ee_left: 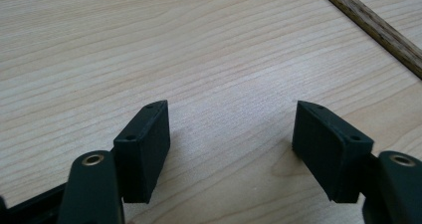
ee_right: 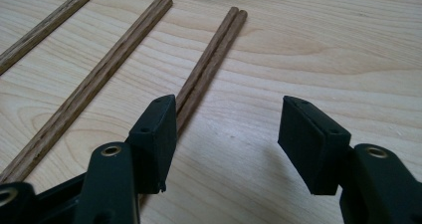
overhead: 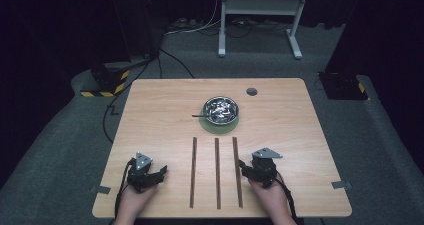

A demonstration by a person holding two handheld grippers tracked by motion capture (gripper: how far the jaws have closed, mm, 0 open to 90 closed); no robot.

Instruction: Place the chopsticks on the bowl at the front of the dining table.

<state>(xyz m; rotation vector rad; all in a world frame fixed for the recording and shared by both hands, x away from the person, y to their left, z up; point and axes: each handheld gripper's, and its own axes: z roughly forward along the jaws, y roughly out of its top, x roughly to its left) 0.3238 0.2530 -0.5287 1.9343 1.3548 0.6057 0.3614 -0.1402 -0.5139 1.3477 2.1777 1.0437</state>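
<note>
Beside the rightmost pair of dark wooden chopsticks [ee_right: 209, 59], the right gripper [ee_right: 226, 134] hangs open and empty, the pair lying under its left jaw. Next, judging by this: shift over and straddle it. The left gripper [ee_left: 231, 139] rests open, empty.

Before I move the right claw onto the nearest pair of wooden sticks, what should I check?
1. Right claw open, nothing between its jaws: ok.
2. Nearest pair of dark wooden sticks centred between the jaws: not ok, it lies under one jaw.
3. Sticks lying flat, side by side: ok.
4. Left claw open and apart from the sticks: ok.
5. Steel bowl on green round mat away from the claws: ok.
</note>
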